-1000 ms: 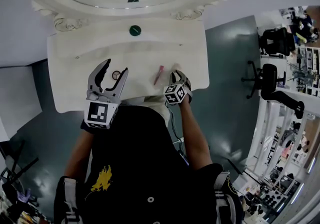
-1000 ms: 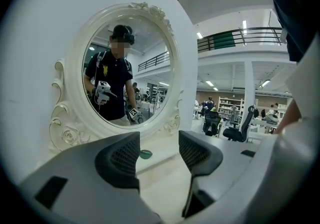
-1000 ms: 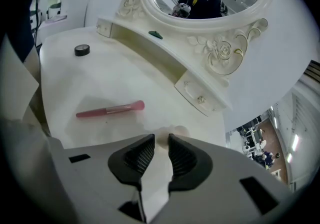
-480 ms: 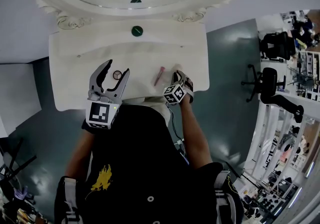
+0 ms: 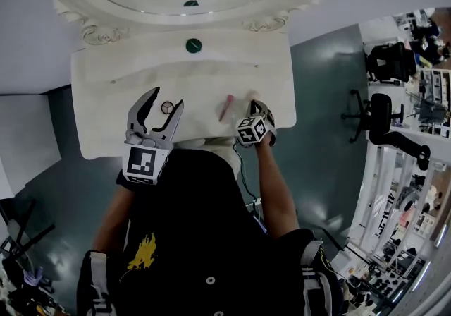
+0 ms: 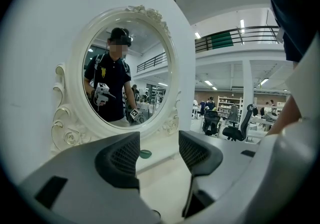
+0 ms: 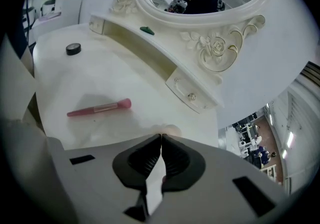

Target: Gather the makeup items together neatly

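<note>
My right tongs [image 7: 160, 138] have just shut. A second ago the jaws stood a little apart; now the pads meet tip to tip. I see nothing between them. The pale puff [image 7: 169, 129] lies right at the tips, at the worktop's [image 5: 106, 96] right front, and I cannot tell whether they have nipped its edge. If they have, I judge the puff can be drawn over toward the brush [image 7: 100, 109]. If not, the grab missed and I would have to open again.

My left tongs [image 6: 159, 155] have not changed: about half open, empty, held above the left front of the worktop. In the head view the compact [image 5: 167, 107] shows between its jaws, lying on the surface below.

None of the items has shifted, so the gathering looks barely begun.

- Brush: one, pink, lying flat between compact and puff, nearer the puff.
- Compact: one, small and round.
- Puff: one.
- Green disc [image 5: 194, 45]: one, on the ledge under the mirror, well apart from the rest.

That makes four items, scattered, plus their reflections in the mirror.
</note>
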Demonstrator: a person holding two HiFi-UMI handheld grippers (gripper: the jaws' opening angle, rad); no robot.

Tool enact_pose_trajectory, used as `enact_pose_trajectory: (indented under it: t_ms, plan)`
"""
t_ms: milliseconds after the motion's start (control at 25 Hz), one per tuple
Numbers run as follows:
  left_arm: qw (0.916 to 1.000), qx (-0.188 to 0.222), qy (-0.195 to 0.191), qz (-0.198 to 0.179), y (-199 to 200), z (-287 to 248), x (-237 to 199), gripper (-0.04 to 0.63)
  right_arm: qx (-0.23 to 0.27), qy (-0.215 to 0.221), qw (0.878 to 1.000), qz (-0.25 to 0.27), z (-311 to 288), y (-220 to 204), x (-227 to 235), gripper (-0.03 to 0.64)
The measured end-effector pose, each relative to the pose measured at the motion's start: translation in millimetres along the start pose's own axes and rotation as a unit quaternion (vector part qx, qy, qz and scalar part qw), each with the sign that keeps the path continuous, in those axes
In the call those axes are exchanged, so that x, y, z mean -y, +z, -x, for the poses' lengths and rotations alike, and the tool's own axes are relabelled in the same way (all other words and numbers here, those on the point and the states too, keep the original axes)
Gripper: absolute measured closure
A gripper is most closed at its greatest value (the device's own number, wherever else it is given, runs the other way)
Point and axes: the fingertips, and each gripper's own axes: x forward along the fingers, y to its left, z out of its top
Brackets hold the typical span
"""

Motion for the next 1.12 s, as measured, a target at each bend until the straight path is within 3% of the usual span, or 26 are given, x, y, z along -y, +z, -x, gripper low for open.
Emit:
enact_pose_trajectory:
  t_ms: [360,760,880,1120]
  plan:
    - [1.0,0.002,-0.003,-0.002,0,21,-14,0.344,0.038,0.0,0.991,-0.132,26,46,9,0.595]
    - [0.9999,-0.001,-0.012,-0.01,-7,60,-41,0.344,0.093,0.04,0.981,-0.168,68,118,-22,0.595]
    - [1.0,0.001,-0.006,-0.005,-10,71,-53,0.344,0.112,0.052,0.97,-0.211,84,135,-22,0.595]
    - [0.9999,0.012,-0.001,-0.004,-4,92,-62,0.344,0.146,0.106,0.931,-0.318,120,157,-20,0.595]
